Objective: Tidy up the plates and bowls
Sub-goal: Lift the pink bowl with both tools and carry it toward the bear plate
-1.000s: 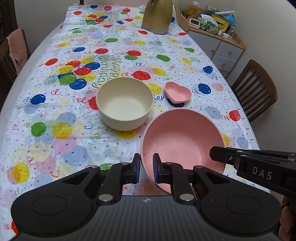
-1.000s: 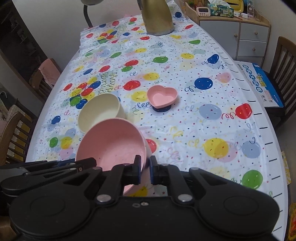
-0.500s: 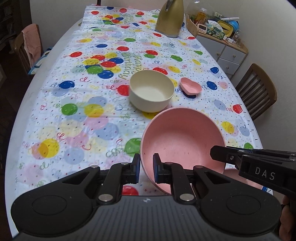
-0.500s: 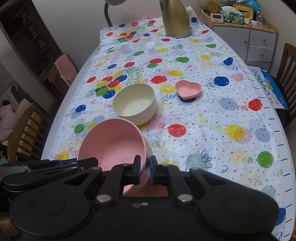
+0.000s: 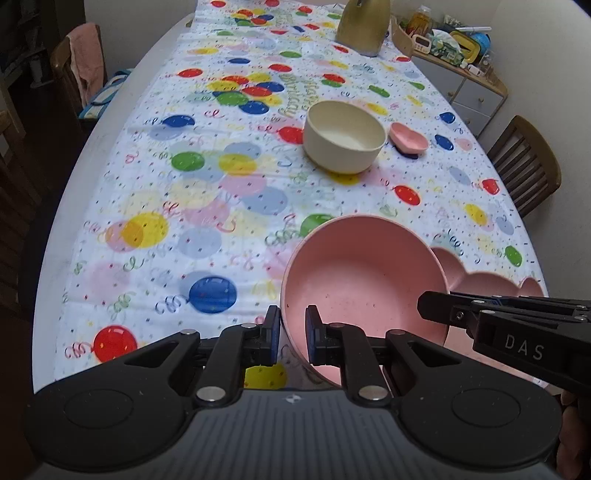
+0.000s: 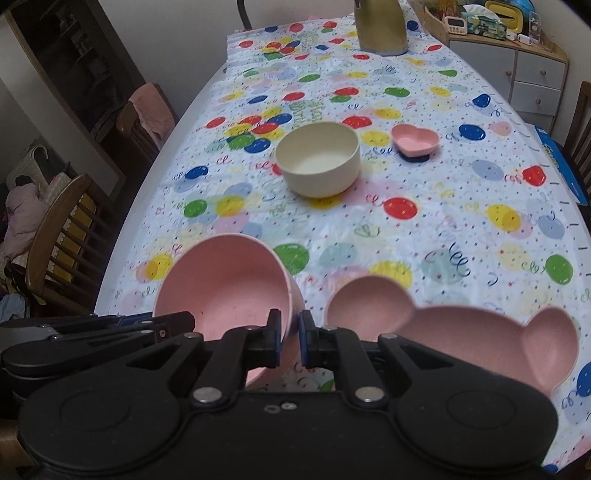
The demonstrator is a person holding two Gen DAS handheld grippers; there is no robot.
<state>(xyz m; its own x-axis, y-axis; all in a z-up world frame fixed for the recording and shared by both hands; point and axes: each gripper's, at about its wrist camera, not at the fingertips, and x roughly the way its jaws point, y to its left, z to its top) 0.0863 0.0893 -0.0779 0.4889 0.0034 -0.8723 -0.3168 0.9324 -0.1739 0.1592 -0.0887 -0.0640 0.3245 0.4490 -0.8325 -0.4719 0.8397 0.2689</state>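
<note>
My left claw (image 5: 291,330) and my right claw (image 6: 290,338) each grip the rim of the large bowl (image 5: 364,280) from opposite sides, holding it tilted above the near end of the worktop (image 5: 110,122). Just to its right on the worktop lies the bear-shaped divided plate (image 6: 461,332). Farther back, near the middle, stands the round bowl (image 6: 319,164), with the heart-shaped dish (image 6: 415,140) just beside it on the right. The kettle (image 6: 382,26) stands at the far end. Chairs flank both sides.

Tilted pink bowl (image 5: 364,273) above a pink plate (image 6: 461,332) (bear-shaped); cream bowl (image 5: 343,136) upright beyond
</note>
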